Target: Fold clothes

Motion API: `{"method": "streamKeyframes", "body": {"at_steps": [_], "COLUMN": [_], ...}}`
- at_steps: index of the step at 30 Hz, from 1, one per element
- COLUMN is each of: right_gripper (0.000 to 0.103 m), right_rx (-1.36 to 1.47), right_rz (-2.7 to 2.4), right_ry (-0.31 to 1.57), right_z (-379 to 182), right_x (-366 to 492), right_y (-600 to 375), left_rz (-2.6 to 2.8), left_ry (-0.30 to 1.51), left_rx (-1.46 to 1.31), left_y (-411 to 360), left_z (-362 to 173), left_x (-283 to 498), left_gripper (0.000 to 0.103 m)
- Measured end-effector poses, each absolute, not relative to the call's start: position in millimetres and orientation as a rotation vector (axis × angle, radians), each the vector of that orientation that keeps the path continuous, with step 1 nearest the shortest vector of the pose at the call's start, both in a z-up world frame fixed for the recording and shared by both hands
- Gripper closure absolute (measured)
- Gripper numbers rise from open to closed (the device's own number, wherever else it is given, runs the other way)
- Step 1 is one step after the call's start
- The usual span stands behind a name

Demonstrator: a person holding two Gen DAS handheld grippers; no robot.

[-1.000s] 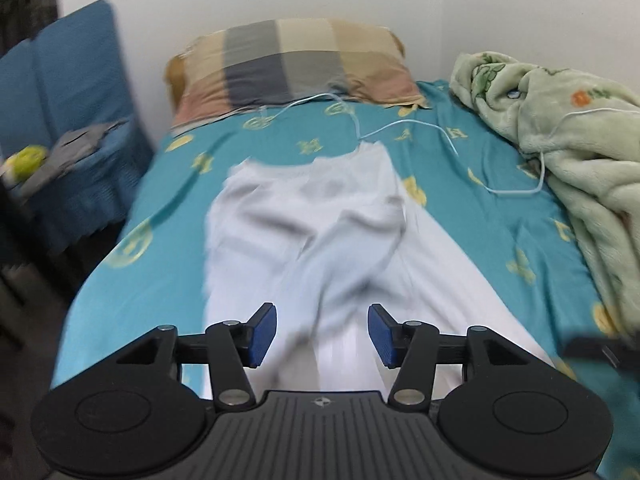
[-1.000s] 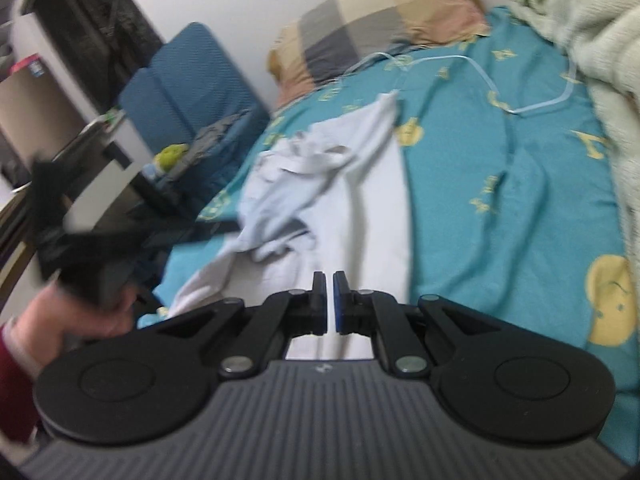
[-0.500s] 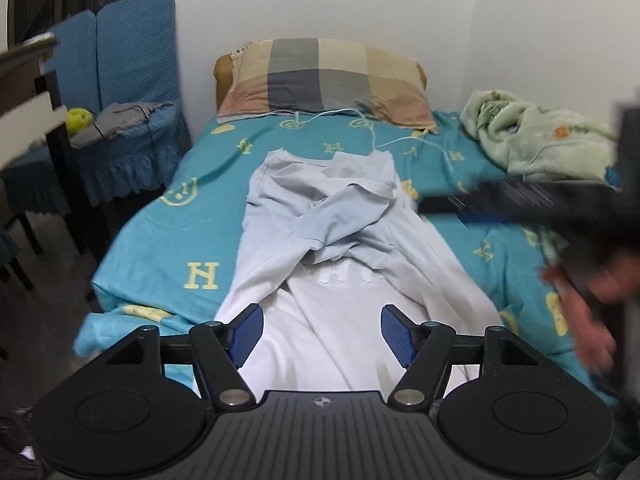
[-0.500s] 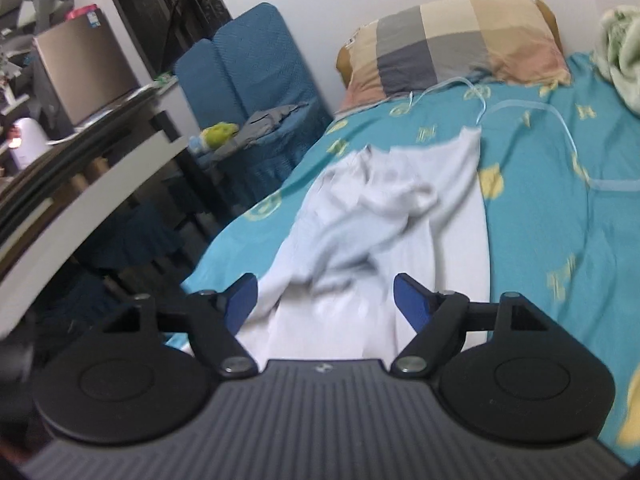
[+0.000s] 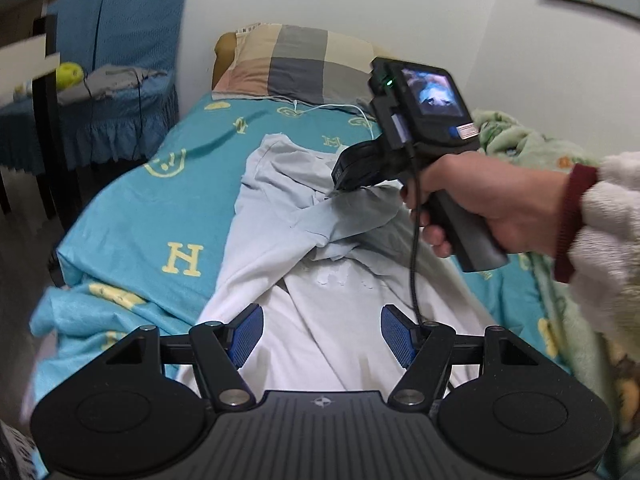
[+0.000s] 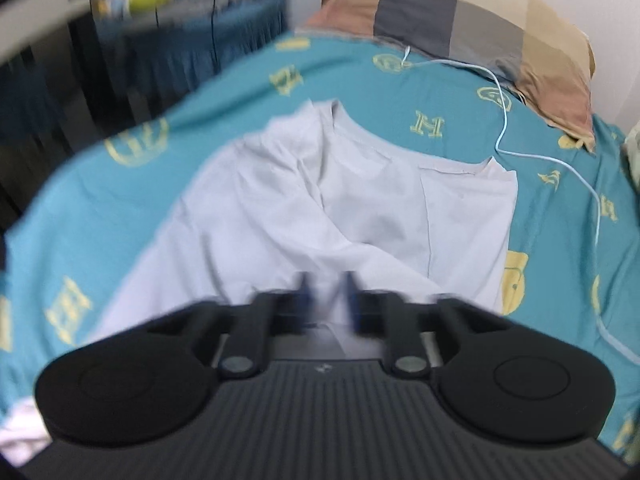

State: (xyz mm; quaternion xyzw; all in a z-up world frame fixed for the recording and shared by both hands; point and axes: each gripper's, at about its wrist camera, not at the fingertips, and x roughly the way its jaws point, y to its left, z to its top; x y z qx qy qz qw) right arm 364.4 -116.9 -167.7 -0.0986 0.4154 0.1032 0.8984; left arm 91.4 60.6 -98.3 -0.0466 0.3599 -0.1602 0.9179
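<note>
A white garment (image 5: 280, 208) lies lengthwise on the teal bed sheet (image 5: 160, 200), its upper part crumpled into folds. My left gripper (image 5: 321, 334) is open above the garment's near end, with nothing between its blue pads (image 5: 248, 332). In the left wrist view a hand (image 5: 480, 196) holds my right gripper (image 5: 338, 184) down on the crumpled fold, and the cloth tents up to its tip. In the blurred right wrist view my right gripper (image 6: 329, 298) has its jaws nearly together with a ridge of the white garment (image 6: 360, 200) pinched between them.
A checked pillow (image 5: 296, 64) lies at the head of the bed, with a white cable (image 5: 332, 107) trailing from it across the sheet. A green fleece blanket (image 5: 516, 140) is heaped along the right side. Blue covered chairs (image 5: 120, 80) stand left of the bed.
The right gripper opened wide, swung across over the garment's crumpled middle and closed again. It and its hand came into the left wrist view. The left jaws widened a little.
</note>
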Motion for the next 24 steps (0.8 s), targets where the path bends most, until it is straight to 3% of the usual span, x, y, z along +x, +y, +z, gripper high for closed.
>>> {"method": "streamKeyframes", "body": {"at_steps": [12,20,22,24], "right_gripper": [0.095,0.094,0.088,0.063], "right_rx": [0.063,0.296,0.315,0.299], "right_rz": [-0.018,0.158,0.173,0.186], "right_ry": [0.769,0.669,0.662,0.627], "right_z": [-142,-137,-137,-135], "right_x": [420,374,358,344], "right_y": [-164,-185,-183,-178], "left_rz": [-0.349,-0.334,-0.328,-0.321], "left_ry": [0.744,0.759,0.763,0.767], "left_rx": [-0.116,-0.066,-0.07,-0.081], "left_y": [59,52,51,53], "left_z": [-100,-106,-107,-107], "left_x": [90,93,96,97], "left_gripper": [0.035,0.035,0.035,0.035]}}
